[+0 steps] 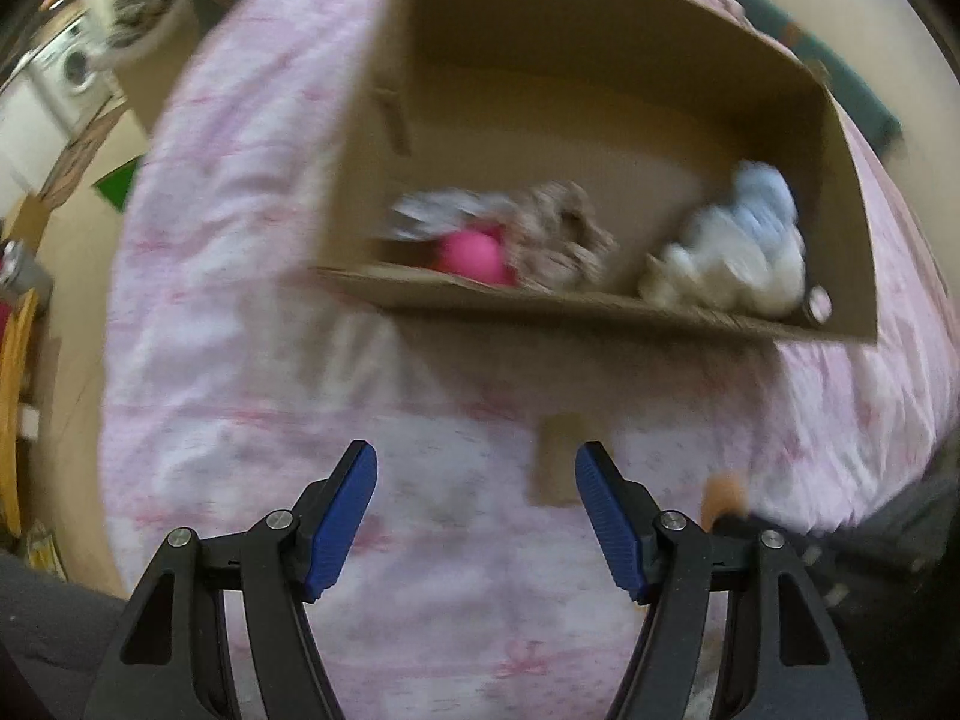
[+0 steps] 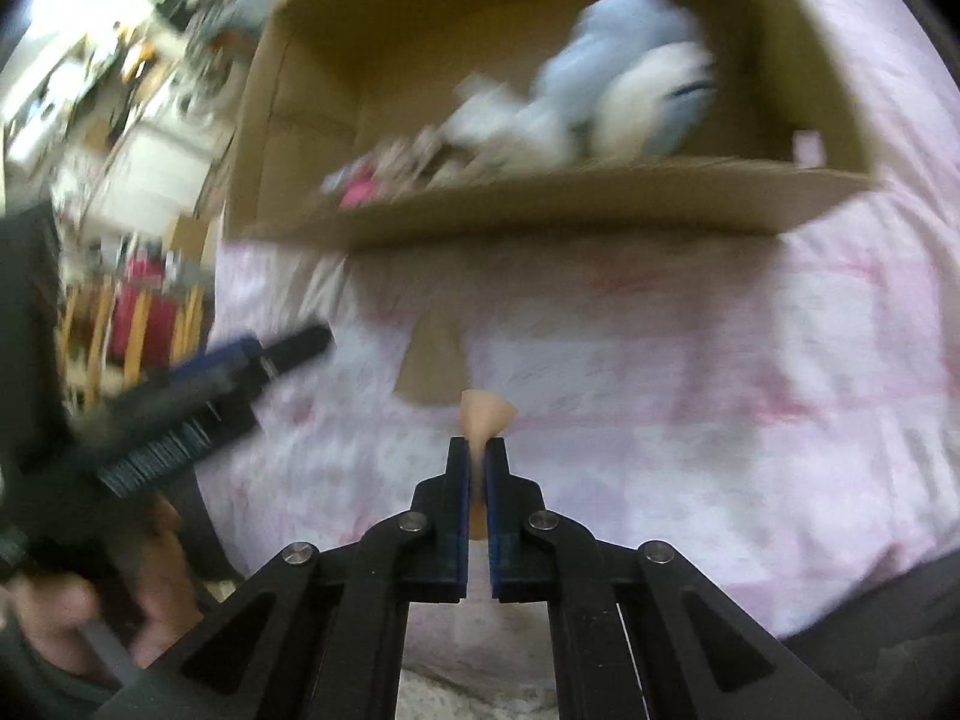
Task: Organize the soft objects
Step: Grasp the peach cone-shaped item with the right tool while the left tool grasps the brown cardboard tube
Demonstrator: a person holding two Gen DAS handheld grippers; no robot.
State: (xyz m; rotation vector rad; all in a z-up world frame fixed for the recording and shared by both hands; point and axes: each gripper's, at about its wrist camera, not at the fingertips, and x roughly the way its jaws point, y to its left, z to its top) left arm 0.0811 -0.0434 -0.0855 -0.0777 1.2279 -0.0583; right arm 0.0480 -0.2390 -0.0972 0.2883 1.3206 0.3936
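Observation:
A cardboard box (image 1: 600, 306) lies on a pink bedspread (image 1: 240, 300); it also shows in the right wrist view (image 2: 540, 204). Inside are a pink ball (image 1: 471, 255), a brown patterned soft item (image 1: 564, 234) and a white-and-blue plush (image 1: 738, 252), which the right wrist view also shows (image 2: 624, 90). My left gripper (image 1: 476, 468) is open and empty above the bedspread in front of the box. My right gripper (image 2: 478, 444) is shut on a small peach-coloured soft piece (image 2: 486, 414), held above the bedspread.
A small cardboard scrap (image 1: 558, 462) lies on the bedspread before the box. The left gripper and the hand holding it show at the left in the right wrist view (image 2: 180, 414). Cluttered furniture (image 1: 66, 72) stands beyond the bed's left edge.

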